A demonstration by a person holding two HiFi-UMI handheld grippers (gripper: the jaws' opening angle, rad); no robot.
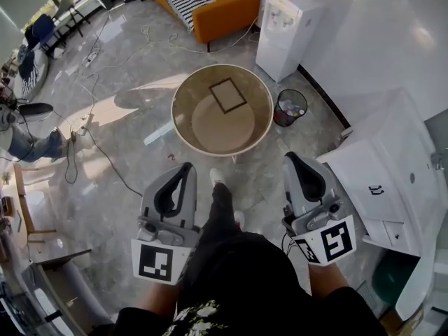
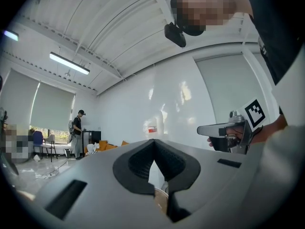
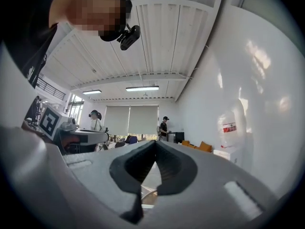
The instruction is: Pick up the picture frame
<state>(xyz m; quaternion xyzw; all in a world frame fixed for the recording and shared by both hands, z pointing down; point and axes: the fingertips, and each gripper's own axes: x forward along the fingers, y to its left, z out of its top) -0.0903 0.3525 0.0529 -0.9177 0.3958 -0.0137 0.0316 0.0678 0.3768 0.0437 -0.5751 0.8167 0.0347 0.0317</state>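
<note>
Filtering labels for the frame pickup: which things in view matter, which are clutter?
Job:
picture frame
round table it lies on
left gripper, right gripper, both shut, empty

Lying about:
water dispenser
waste bin
orange sofa

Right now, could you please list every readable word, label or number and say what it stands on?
No text reads clearly.
White cabinet: small dark mark, too small to read.
Water bottle: red label, blurred.
Cubes on left gripper and right gripper: square markers, no words.

Left tool jaws together, empty; right tool alongside
</note>
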